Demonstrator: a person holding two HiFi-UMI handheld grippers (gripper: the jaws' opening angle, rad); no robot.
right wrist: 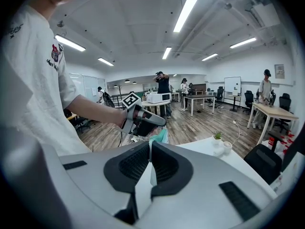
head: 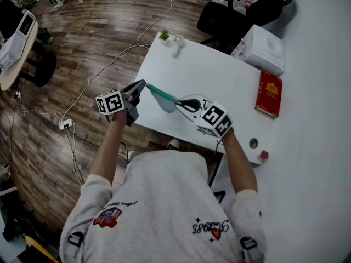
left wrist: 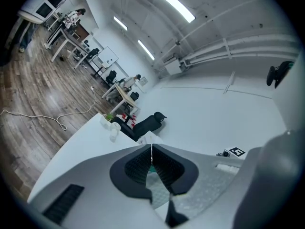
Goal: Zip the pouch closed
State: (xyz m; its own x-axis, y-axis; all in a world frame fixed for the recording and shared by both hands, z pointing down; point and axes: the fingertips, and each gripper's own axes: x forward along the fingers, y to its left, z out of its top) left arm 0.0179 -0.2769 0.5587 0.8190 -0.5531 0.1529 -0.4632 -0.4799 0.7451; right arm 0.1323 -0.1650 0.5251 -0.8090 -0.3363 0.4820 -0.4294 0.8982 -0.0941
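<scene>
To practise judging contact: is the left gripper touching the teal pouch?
Touching: in the left gripper view, the left gripper is clamped shut on the pouch.

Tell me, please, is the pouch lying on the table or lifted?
Lifted: the pouch hangs stretched between left tongs and right tongs, both shut on it.

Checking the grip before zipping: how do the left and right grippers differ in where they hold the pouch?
The left gripper pinches the pouch by its teal end, at the left edge of the table. The right gripper pinches the opposite end, over the tabletop. The left gripper's body hangs out over the floor, while the right gripper's body sits over the table. Both are shut on the pouch, which stretches between them.
</scene>
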